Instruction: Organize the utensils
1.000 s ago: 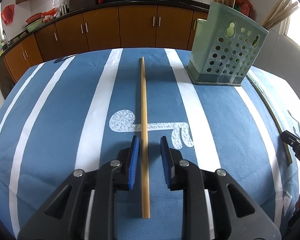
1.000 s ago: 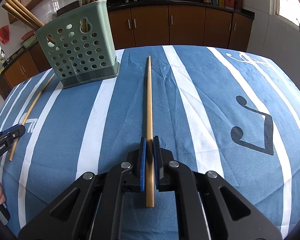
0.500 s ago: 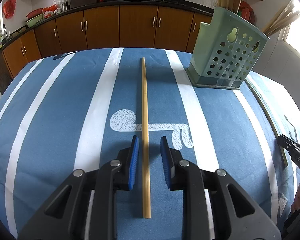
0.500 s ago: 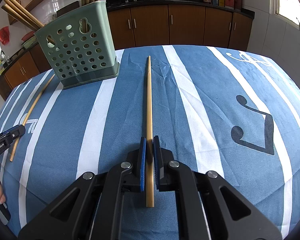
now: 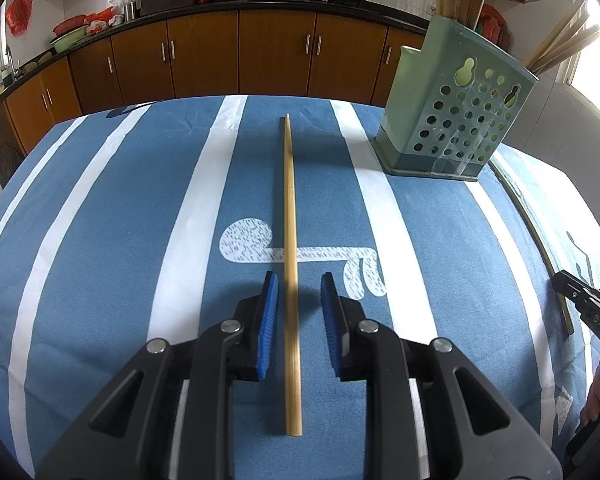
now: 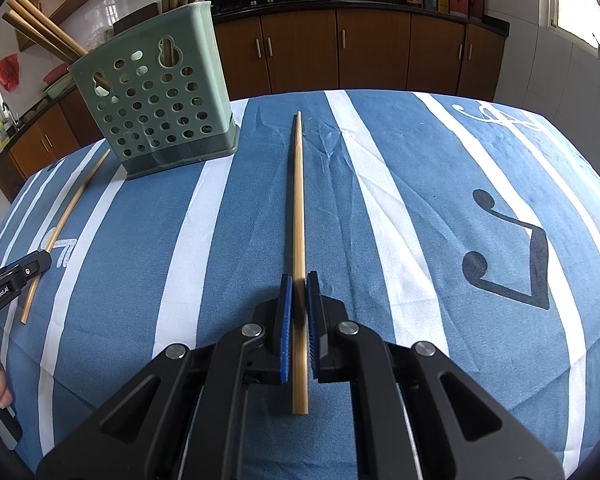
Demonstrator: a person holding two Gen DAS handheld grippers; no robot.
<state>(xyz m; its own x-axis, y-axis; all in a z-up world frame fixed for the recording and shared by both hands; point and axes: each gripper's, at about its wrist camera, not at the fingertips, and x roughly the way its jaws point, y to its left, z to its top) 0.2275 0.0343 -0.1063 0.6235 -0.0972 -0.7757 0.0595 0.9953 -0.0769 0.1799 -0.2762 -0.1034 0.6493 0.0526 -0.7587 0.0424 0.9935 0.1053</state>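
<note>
Fingers of the right gripper (image 6: 296, 312) are pressed together on a long, pale bamboo chopstick (image 6: 299, 216), gripping it near its thick end; the rest of the stick runs forward over the blue-and-white striped cloth of the tabletop (image 6: 440, 220). Fingers of the left gripper (image 5: 298, 314) stand a narrow way apart, one on each side of a second pale bamboo chopstick (image 5: 289, 216). Neither blue pad touches it, and the stick lies flat on the cloth.

Farther out, between the two grippers, stands the green perforated plastic utensil holder (image 6: 160, 96). Several wooden chopsticks (image 6: 40, 28) already rest upright or leaning inside it.

Progress, as judged from the scene: part of the set is stowed. Two chopsticks remain on the tabletop, one gripped and one only straddled. Remaining steps: close the left fingers, lift both sticks, and lower them into the holder.
</note>
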